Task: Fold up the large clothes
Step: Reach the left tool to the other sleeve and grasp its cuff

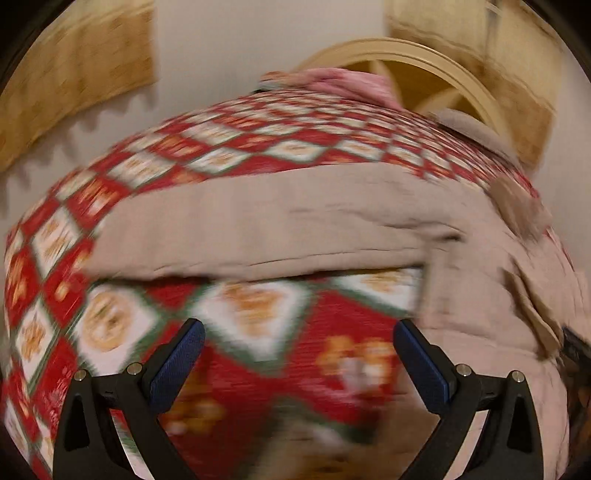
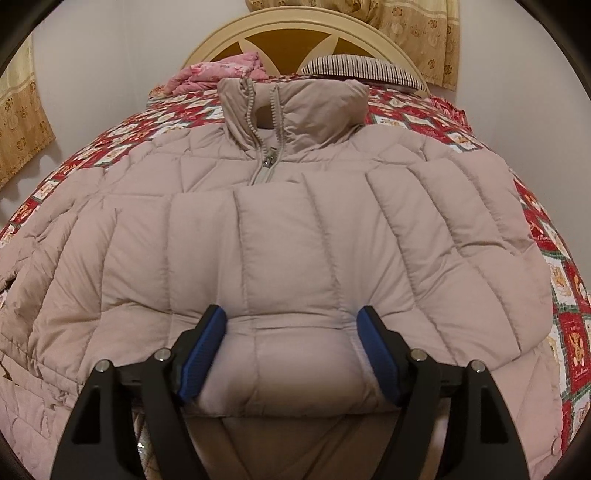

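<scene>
Jacket (image 2: 280,236) first: a beige quilted puffer, lying front-up across the bed, its stand-up collar (image 2: 291,99) toward the headboard and its zipper (image 2: 266,162) closed up to the chest with the neck left open. A folded part lies across the front, its quilt lines running toward the collar. The right gripper (image 2: 291,354) sits at the near edge of this folded part; a thick bulge of the padded fabric fills the space between its blue pads (image 2: 201,354), which press against it on both sides, so the jaws stand fairly wide yet hold the jacket. In the left wrist view, which is blurred by motion, a long band of the same beige fabric (image 1: 266,229), perhaps a sleeve, stretches across the bed ahead, and more of the jacket bunches at the right. The left gripper (image 1: 297,354) hangs over the patterned bedspread (image 1: 110,325) with its jaws spread wide and nothing between them.

Under the jacket lies that bedspread, red, white and green diamonds. Near the head of the bed sit a crumpled pink blanket (image 2: 221,72) on the left and a striped pillow (image 2: 362,66) on the right, just in front of the cream arched headboard (image 2: 291,26). Yellow patterned curtains (image 2: 417,33) hang on the pale wall behind.
</scene>
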{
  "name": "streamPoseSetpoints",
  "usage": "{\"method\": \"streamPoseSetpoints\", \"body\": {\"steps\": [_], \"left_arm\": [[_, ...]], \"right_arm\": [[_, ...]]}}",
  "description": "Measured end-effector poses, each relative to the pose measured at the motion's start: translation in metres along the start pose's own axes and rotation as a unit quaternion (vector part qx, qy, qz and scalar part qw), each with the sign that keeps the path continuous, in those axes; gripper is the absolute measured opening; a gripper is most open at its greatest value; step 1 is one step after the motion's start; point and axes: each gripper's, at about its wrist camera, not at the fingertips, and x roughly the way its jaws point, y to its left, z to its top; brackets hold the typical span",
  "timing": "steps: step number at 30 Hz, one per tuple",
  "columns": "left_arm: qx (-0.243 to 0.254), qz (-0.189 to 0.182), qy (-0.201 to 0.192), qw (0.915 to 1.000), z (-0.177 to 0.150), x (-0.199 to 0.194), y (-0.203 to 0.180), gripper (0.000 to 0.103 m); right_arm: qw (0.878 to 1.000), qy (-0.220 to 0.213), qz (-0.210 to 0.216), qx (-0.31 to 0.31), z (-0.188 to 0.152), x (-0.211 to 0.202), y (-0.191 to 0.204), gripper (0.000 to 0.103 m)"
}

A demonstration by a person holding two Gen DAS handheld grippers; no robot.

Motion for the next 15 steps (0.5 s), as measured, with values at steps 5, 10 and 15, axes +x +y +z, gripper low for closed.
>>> {"method": "streamPoseSetpoints", "body": {"steps": [5,10,15], "left_arm": [[-0.104,-0.026,-0.009,0.9942,0.0,0.003,0.061,0.102],[-0.214,-0.088,-0.03,0.9724,0.004,0.008,0.099,0.102],[-0.315,-0.149,-0.059,0.9355,0.002,0.019,0.131,0.102]], "right_arm": [[1.0,-0.001,-0.004,-0.003,0.0,0.0,0.0,0.078],[1.0,-0.003,-0.008,-0.003,0.0,-0.001,0.0,0.078],[1.0,-0.004,-0.011,-0.004,-0.001,-0.002,0.0,0.079]]}}
